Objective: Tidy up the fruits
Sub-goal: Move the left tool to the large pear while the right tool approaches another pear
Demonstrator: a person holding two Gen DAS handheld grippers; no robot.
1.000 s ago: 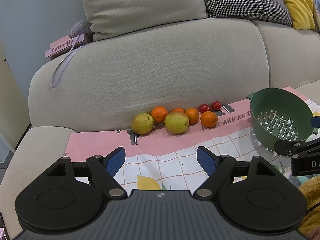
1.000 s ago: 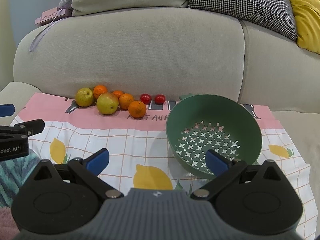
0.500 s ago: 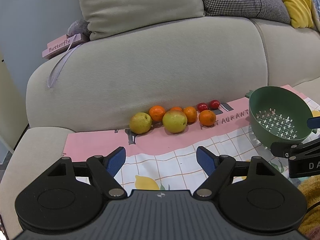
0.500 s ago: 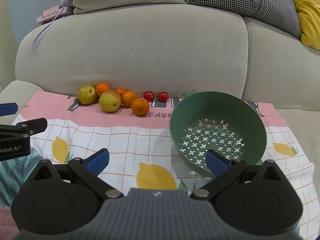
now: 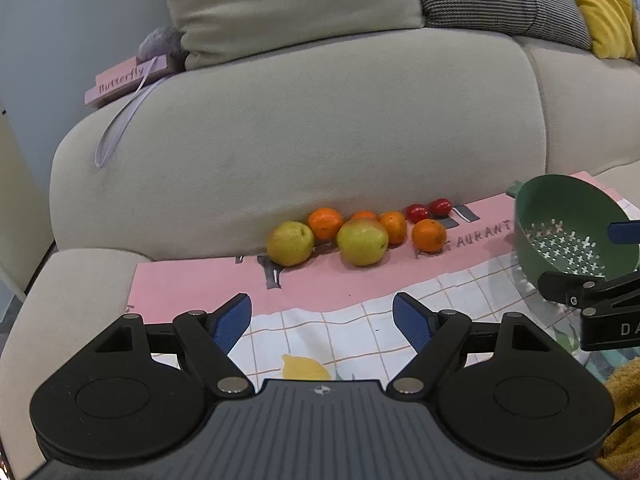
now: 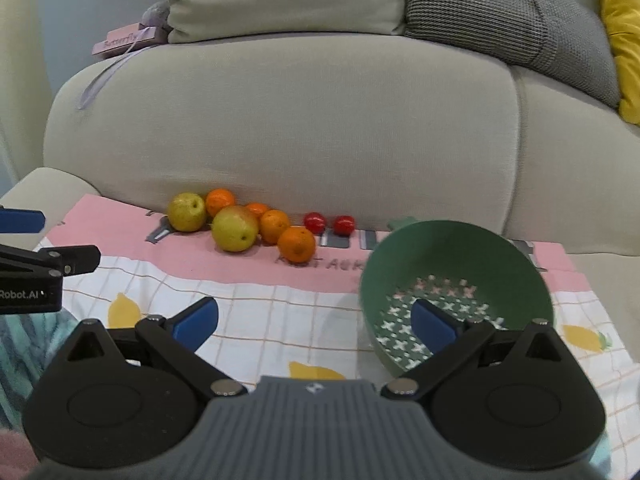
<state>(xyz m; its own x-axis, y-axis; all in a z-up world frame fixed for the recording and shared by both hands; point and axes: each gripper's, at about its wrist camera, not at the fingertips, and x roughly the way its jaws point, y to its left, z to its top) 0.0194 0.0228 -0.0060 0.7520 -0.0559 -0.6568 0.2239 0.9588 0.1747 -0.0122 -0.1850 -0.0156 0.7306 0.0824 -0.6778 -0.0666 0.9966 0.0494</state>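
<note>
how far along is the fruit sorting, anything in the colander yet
Nothing looks done yet: the green colander is empty. Nothing is in hand either; the left hand-held gripper and the right hand-held gripper are both open. Still left on the cloth by the sofa back: two yellow-green apples, four oranges and two small red fruits.

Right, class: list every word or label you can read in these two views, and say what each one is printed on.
"Butterfly": pink box on the sofa arm.
"TAURANT": pink band of the cloth; earlier letters hidden by an orange.
"Robot.AI": left gripper, seen from the right wrist.
"D A": right gripper, cut off at the frame edge.
</note>
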